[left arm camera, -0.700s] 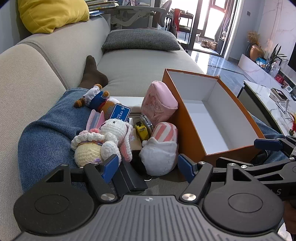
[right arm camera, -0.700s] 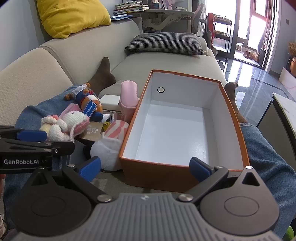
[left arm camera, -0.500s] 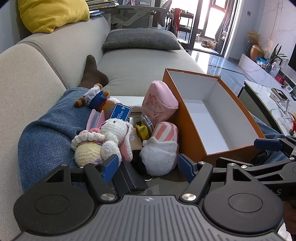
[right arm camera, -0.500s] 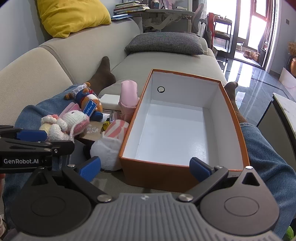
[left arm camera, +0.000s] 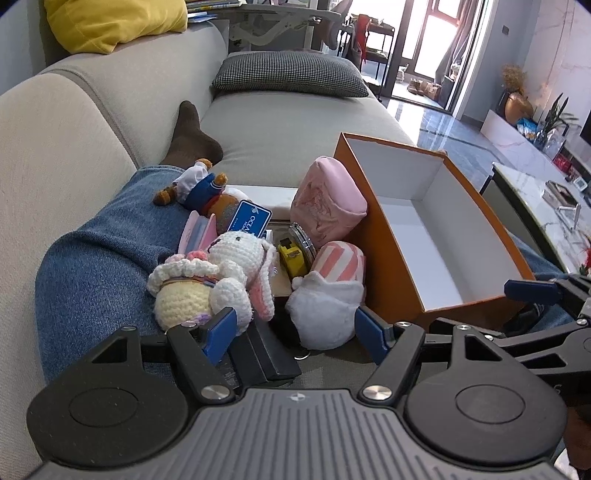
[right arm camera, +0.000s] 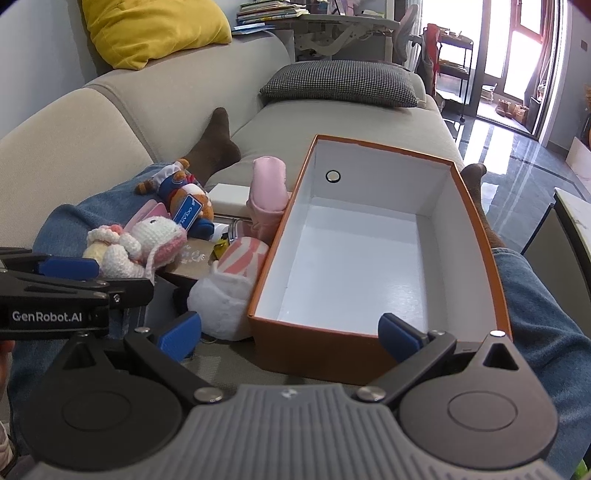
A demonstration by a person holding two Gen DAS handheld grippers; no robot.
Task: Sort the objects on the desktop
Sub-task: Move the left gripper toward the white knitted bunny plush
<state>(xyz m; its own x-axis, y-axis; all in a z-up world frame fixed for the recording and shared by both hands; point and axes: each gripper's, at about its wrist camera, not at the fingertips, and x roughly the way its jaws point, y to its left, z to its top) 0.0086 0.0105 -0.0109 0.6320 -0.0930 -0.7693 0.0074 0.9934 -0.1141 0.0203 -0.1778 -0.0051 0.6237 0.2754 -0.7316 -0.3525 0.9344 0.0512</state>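
Observation:
An open orange box (left arm camera: 391, 258) (right arm camera: 321, 347) with a white, bare inside stands on the sofa. Left of it lies a pile of toys: a crocheted white rabbit (left arm camera: 221, 273) (right arm camera: 144, 243), a white and pink striped plush (left arm camera: 328, 295) (right arm camera: 229, 291), a pink pouch (left arm camera: 328, 206) (right arm camera: 269, 195), a sailor doll (left arm camera: 203, 188) (right arm camera: 177, 192) and a yellow tape measure (left arm camera: 291, 254). My left gripper (left arm camera: 295, 328) is open and empty just before the pile. My right gripper (right arm camera: 288, 332) is open and empty at the box's near wall.
A person's legs in blue jeans (left arm camera: 92, 266) lie along the sofa on both sides of the box. Black flat cases (left arm camera: 266, 354) lie under the pile's near edge. A checked cushion (right arm camera: 340, 83) lies at the far end, a yellow cushion (right arm camera: 151, 29) on the backrest.

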